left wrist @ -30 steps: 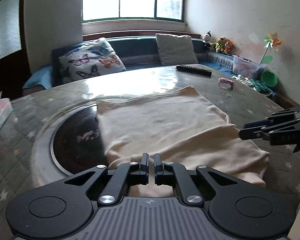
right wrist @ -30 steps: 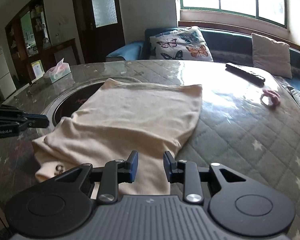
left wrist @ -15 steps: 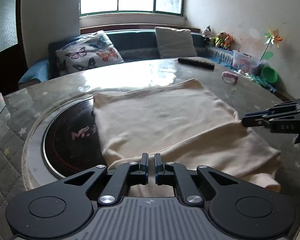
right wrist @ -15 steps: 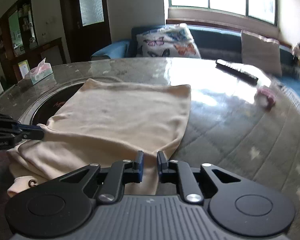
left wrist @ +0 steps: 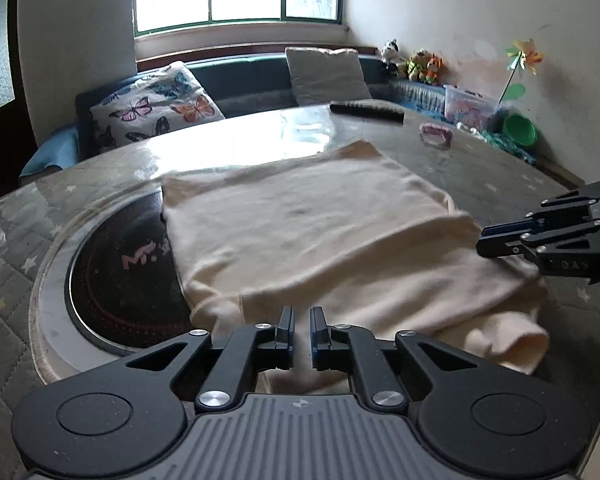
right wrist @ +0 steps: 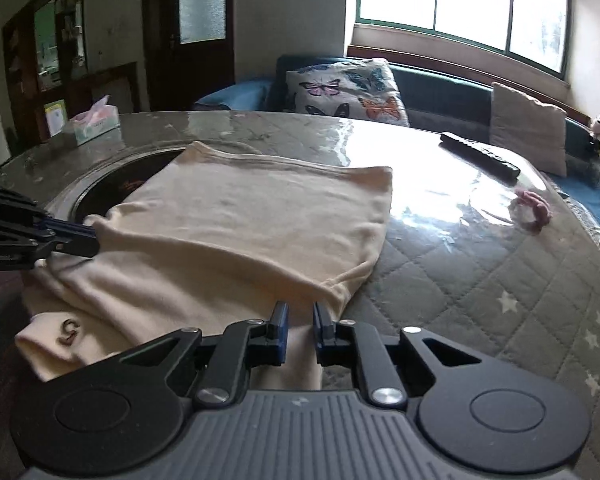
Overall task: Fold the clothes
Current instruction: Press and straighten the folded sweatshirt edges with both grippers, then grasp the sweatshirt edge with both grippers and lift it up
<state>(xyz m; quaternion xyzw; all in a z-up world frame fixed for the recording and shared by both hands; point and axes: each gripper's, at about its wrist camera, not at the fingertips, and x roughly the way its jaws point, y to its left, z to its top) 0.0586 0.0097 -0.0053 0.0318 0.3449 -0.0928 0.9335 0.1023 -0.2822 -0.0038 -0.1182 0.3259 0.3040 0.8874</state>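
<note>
The left hand-held gripper (left wrist: pixel 301 322) and right hand-held gripper (right wrist: pixel 299 318) each pinch the cream sweater's (left wrist: pixel 320 232) near hem. It lies on the desk (right wrist: pixel 480 280), overlapping the black hotplate (left wrist: pixel 120 272) at nine o'clock; remote (right wrist: pixel 480 154) and pink hair tie (right wrist: pixel 534 210) lie beyond at two.

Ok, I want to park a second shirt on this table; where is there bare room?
Free: the quilted table top right of the cream garment, short of the pink scrunchie and remote. Also the glossy strip behind the garment. Crowded: the near edge, where both grippers pinch the fabric.
</note>
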